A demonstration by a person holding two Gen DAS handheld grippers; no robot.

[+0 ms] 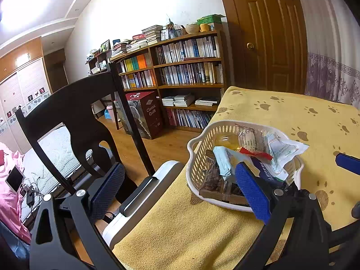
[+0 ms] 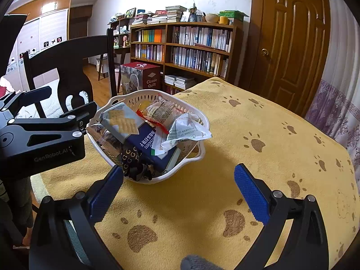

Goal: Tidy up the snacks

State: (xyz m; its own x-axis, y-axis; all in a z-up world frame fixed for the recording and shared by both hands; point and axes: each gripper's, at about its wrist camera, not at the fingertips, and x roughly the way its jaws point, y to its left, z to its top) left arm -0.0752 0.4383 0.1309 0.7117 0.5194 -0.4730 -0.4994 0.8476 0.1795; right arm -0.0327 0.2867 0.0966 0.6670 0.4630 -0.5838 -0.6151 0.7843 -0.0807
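Looking along the left gripper (image 1: 180,180), its jaws gape wide and empty, the right pad overlapping the near rim of the white basket (image 1: 202,139) heaped with snack packets (image 1: 281,150) on the yellow paw-print cloth (image 1: 281,112). From the right wrist, the right gripper (image 2: 180,182) spreads wide too, empty, just near of the basket, with the left gripper's body at its left rim

The snacks at the bottom of the basket (image 2: 195,155) lie buried under the top packets. Print on the white wrapper (image 2: 186,130) is too small to read. At nine o'clock the left gripper (image 2: 87,117) runs off the picture's edge, its fingertips hidden behind the basket rim.
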